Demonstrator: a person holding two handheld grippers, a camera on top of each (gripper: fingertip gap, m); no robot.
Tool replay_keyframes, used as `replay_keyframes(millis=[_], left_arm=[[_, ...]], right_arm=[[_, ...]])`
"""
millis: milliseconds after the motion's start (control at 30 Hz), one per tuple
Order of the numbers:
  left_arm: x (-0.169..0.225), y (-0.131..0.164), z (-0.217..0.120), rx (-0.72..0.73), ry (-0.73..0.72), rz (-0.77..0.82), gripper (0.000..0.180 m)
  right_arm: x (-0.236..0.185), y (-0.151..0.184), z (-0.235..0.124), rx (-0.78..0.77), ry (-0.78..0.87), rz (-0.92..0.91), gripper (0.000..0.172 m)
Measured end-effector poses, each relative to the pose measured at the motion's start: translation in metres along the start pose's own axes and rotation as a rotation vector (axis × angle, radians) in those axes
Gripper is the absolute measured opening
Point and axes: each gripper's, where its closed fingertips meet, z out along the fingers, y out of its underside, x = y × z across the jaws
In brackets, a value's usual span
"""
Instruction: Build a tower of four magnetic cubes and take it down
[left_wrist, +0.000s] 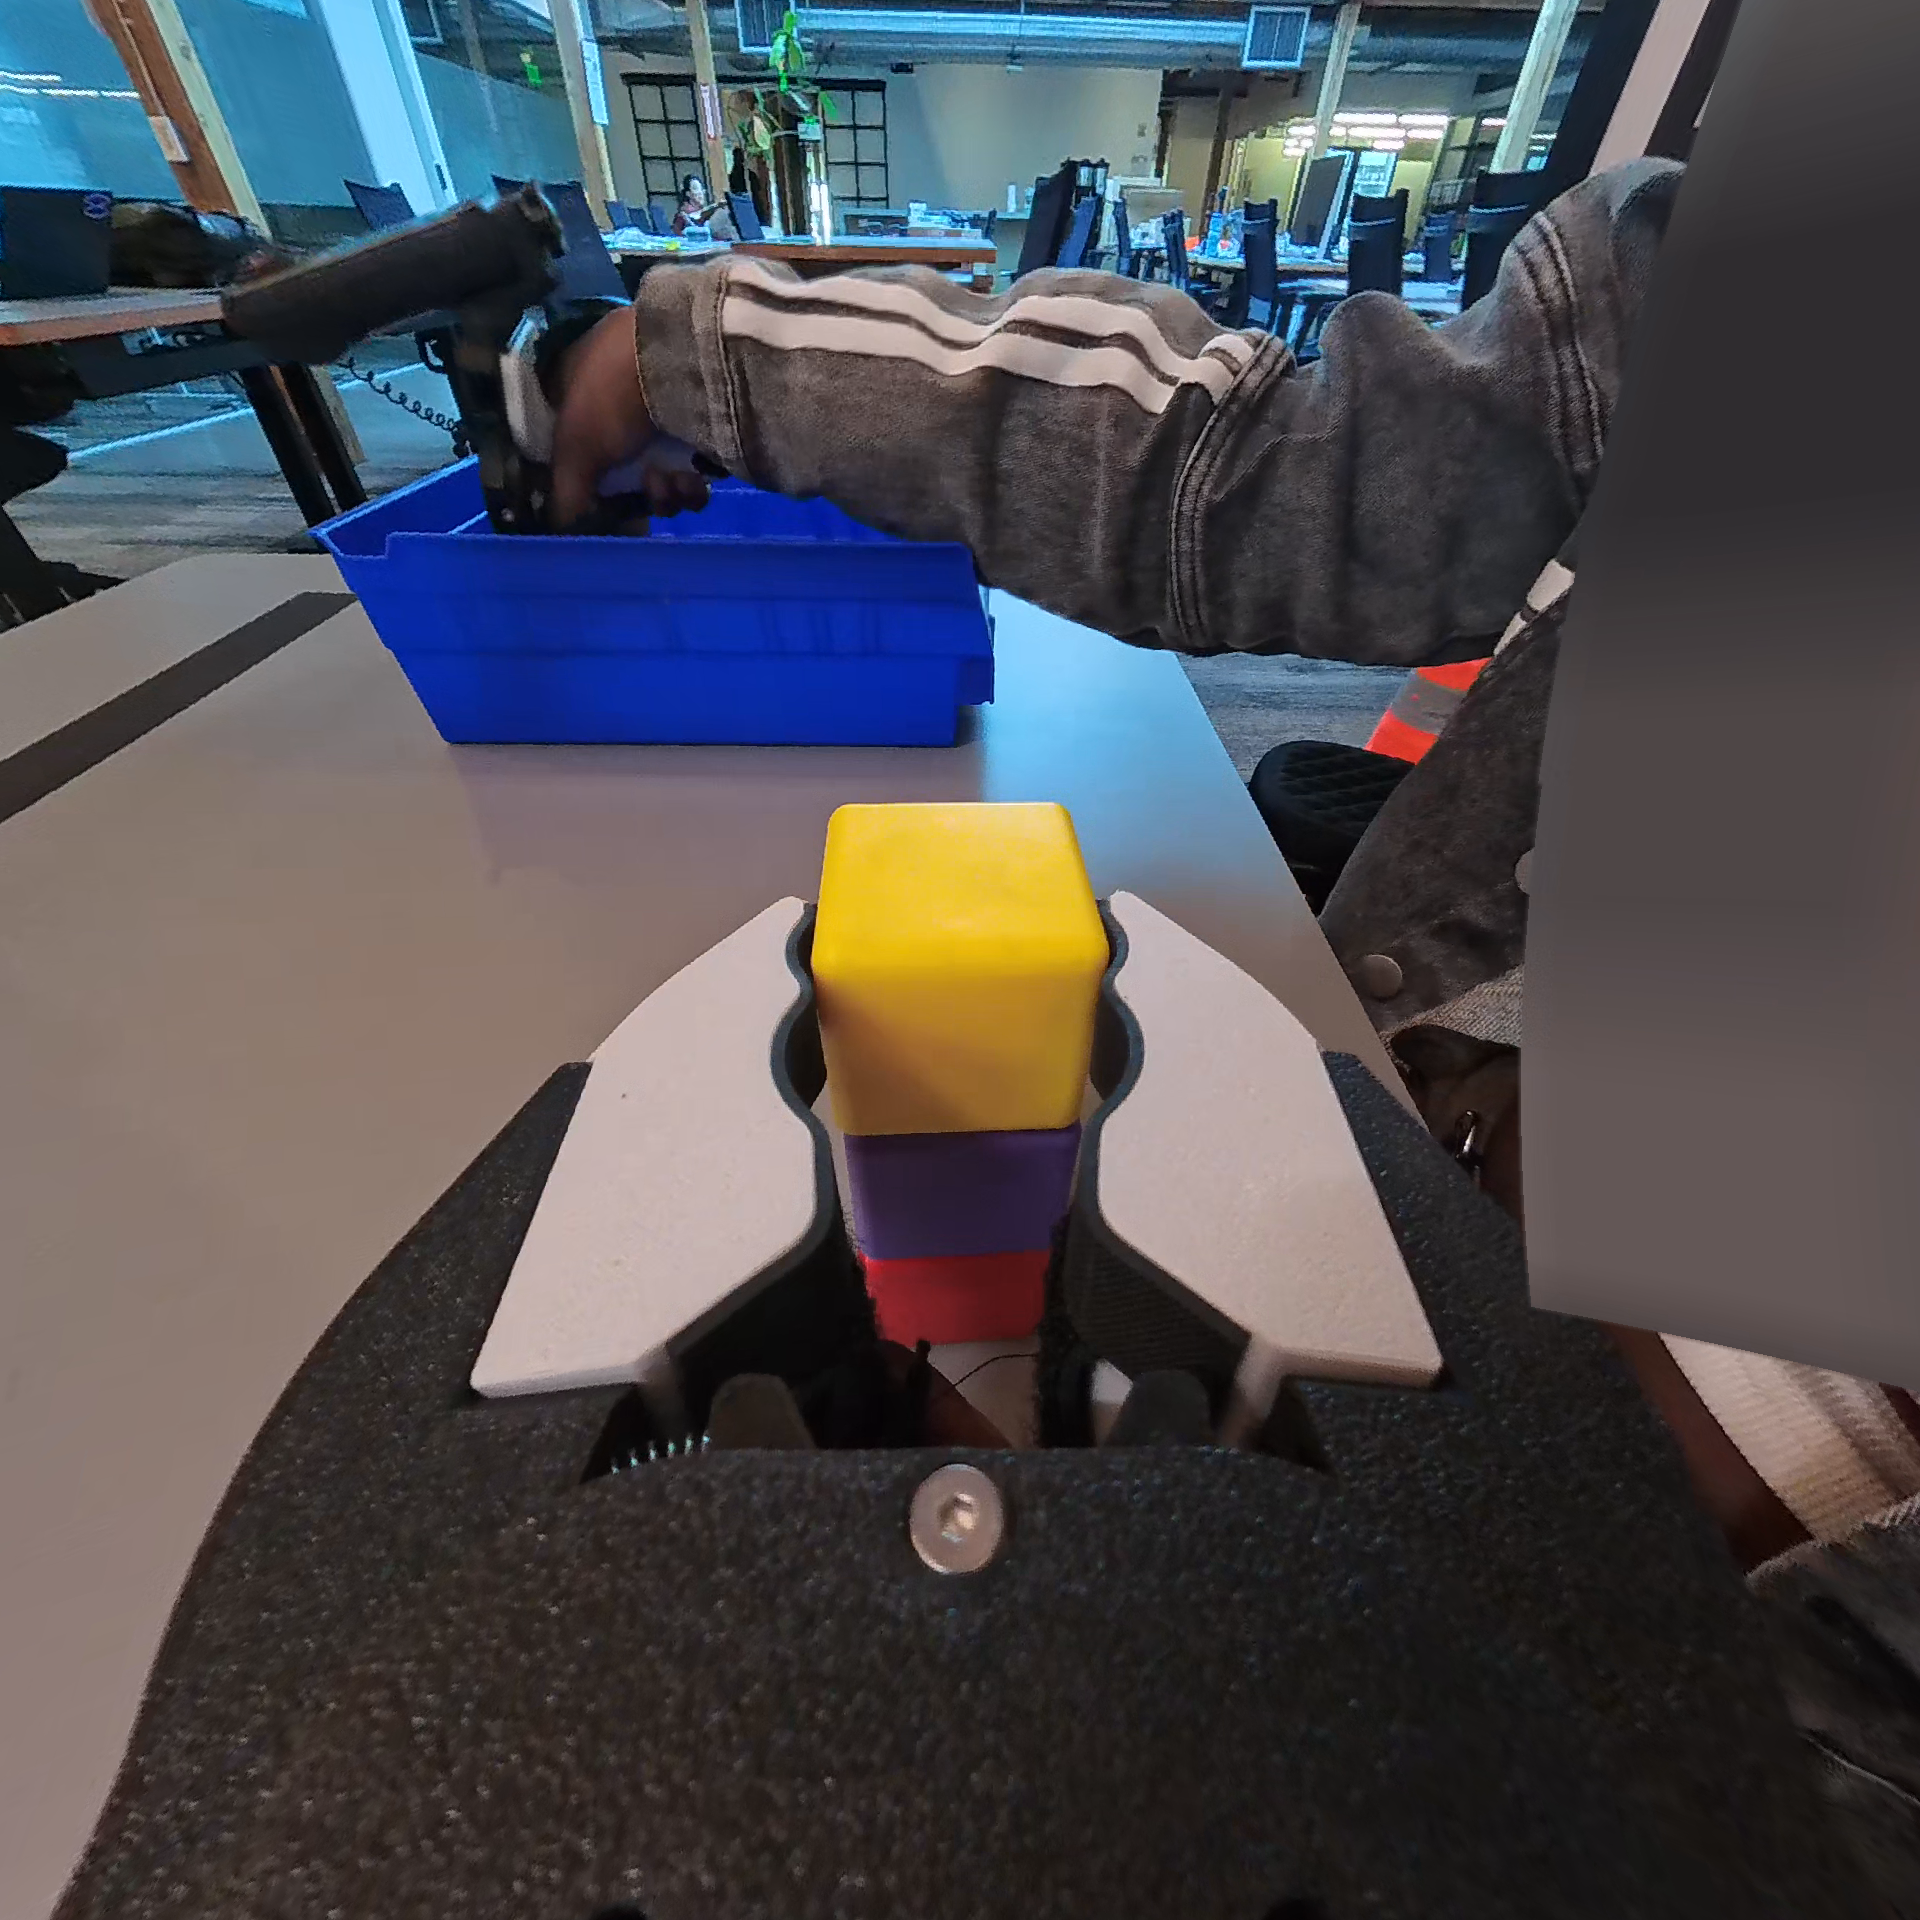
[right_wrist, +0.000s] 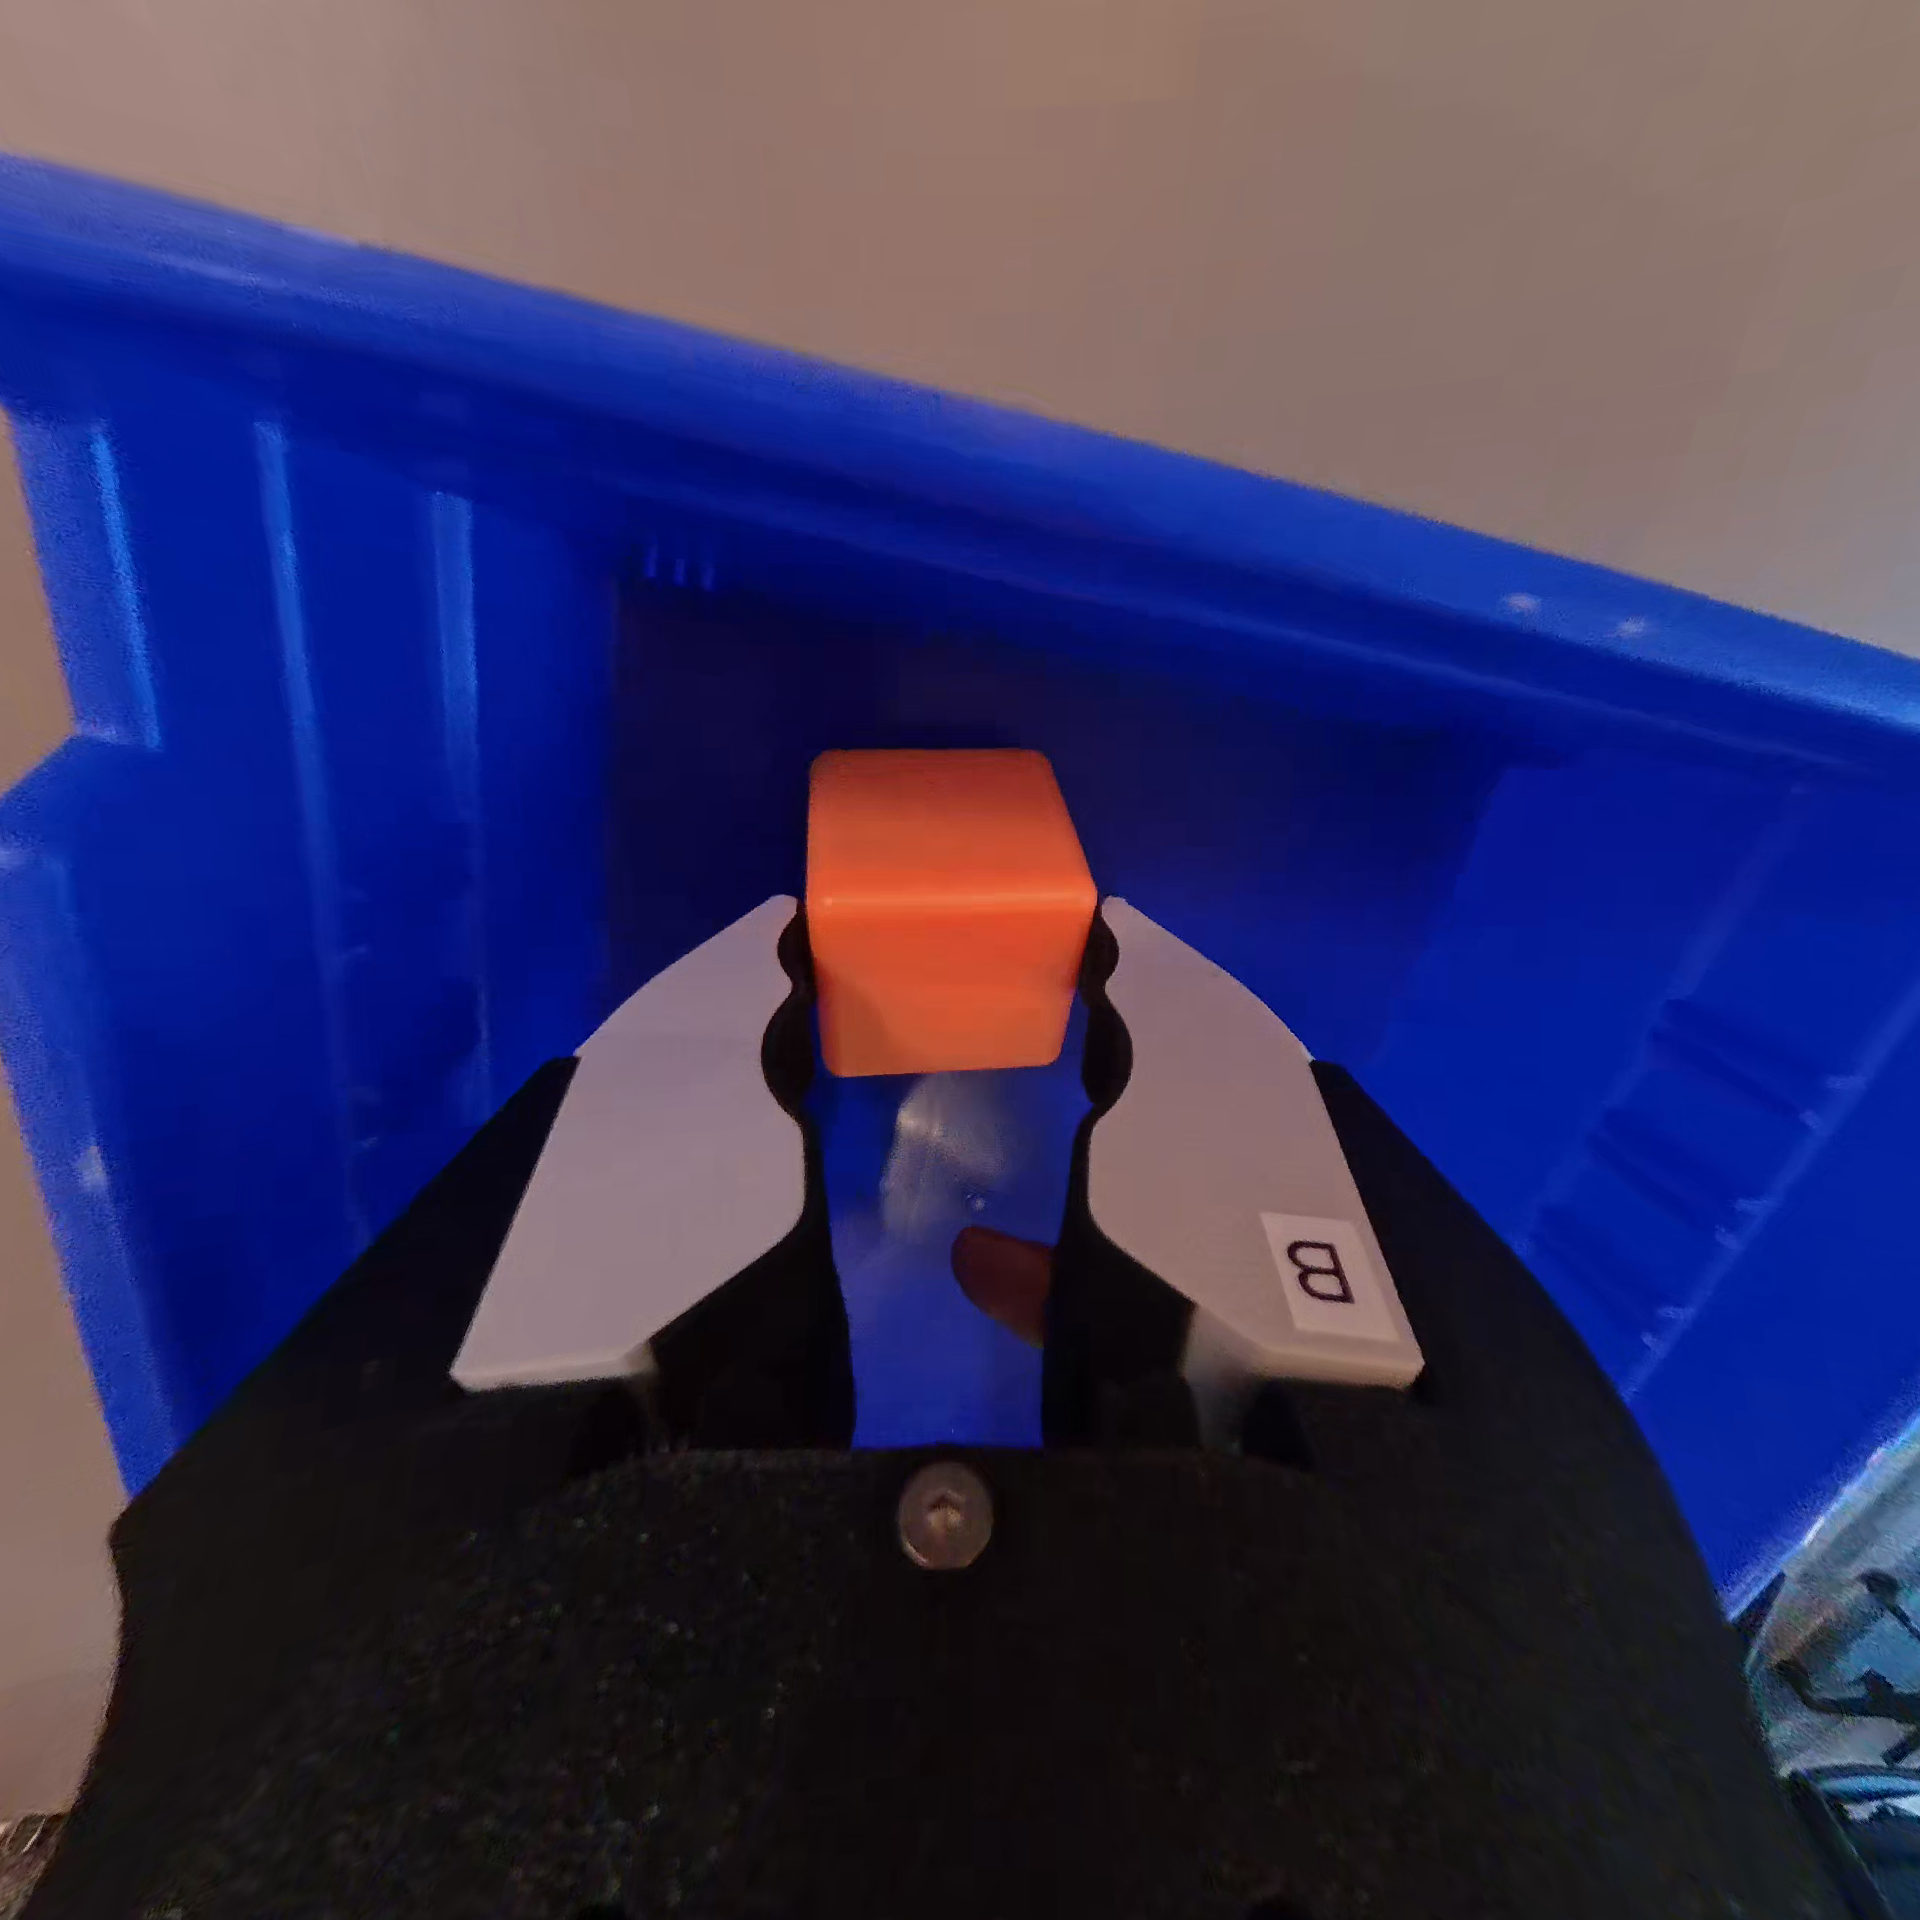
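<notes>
Orange cube (right_wrist: 940, 914), rigid and likely light, is clamped on opposite flat faces by right gripper (right_wrist: 940, 961); yellow cube (left_wrist: 956, 966) clamped by left gripper (left_wrist: 956, 987).

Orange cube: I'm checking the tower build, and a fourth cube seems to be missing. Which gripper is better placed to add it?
Right. The right gripper grips the orange cube inside the blue bin; the left gripper is clamped on the yellow cube atop the purple cube and red cube.

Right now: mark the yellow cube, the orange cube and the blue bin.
yellow cube (left_wrist: 956, 977): left wrist view, its near face, top of the stack.
orange cube (right_wrist: 945, 966): right wrist view, its front face, between the fingers.
blue bin (left_wrist: 675, 665): left wrist view, its outer front wall.
</notes>
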Motion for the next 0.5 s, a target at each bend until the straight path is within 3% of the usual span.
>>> replay_keyframes(millis=[167, 233, 300, 400, 500], left_arm=[[0.000, 0.000, 0.000, 0.002, 0.002, 0.000, 0.049], [0.000, 0.000, 0.000, 0.005, 0.003, -0.001, 0.049], [0.000, 0.000, 0.000, 0.011, 0.004, 0.000, 0.049], [-0.002, -0.001, -0.001, 0.022, -0.006, 0.000, 0.053], [-0.004, 0.003, -0.003, 0.008, -0.017, -0.016, 0.071]], right_arm=[[0.001, -0.007, -0.014, 0.104, 0.000, 0.021, 0.067], [0.004, -0.014, -0.040, 0.247, 0.033, 0.043, 0.068], [-0.005, -0.025, -0.084, 0.485, 0.033, 0.034, 0.066], [-0.074, -0.028, -0.164, 0.905, -0.167, -0.146, 0.064], [-0.188, 0.017, -0.220, 1.149, -0.580, -0.542, 0.066]])
